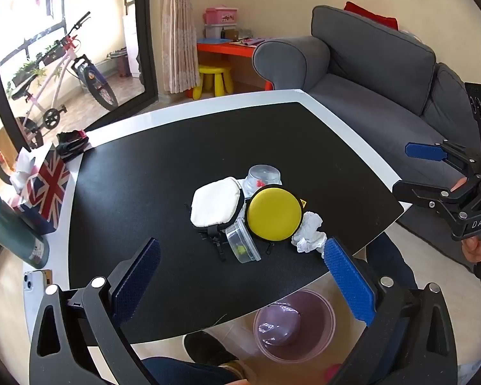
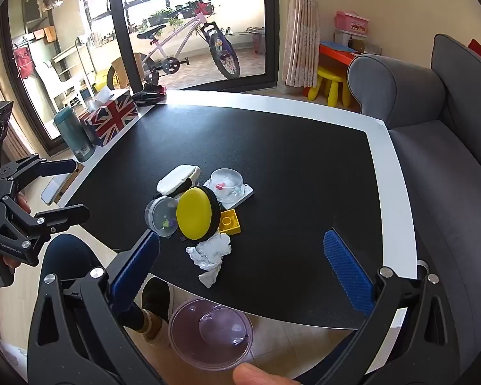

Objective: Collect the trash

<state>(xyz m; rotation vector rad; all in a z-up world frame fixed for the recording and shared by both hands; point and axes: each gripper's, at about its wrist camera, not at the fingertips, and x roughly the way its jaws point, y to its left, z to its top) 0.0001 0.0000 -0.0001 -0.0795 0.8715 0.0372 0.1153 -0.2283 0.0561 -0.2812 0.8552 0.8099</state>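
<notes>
Hand-held gripper (image 2: 240, 272) in our right hand hovers spread wide and empty. Crumpled tissue (image 2: 210, 253) lies on the black worktop (image 2: 288, 147) between its fingers; we should descend and pinch only it.

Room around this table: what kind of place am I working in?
Most likely a home living room: a grey sofa beside the table, a child's yellow stool by the wall, and a bicycle parked on the balcony behind the glass door.

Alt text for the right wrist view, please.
Open right gripper hovers over a black table above a crumpled white tissue, a yellow round case and small clear containers; a transparent bin sits on the floor below.
</notes>
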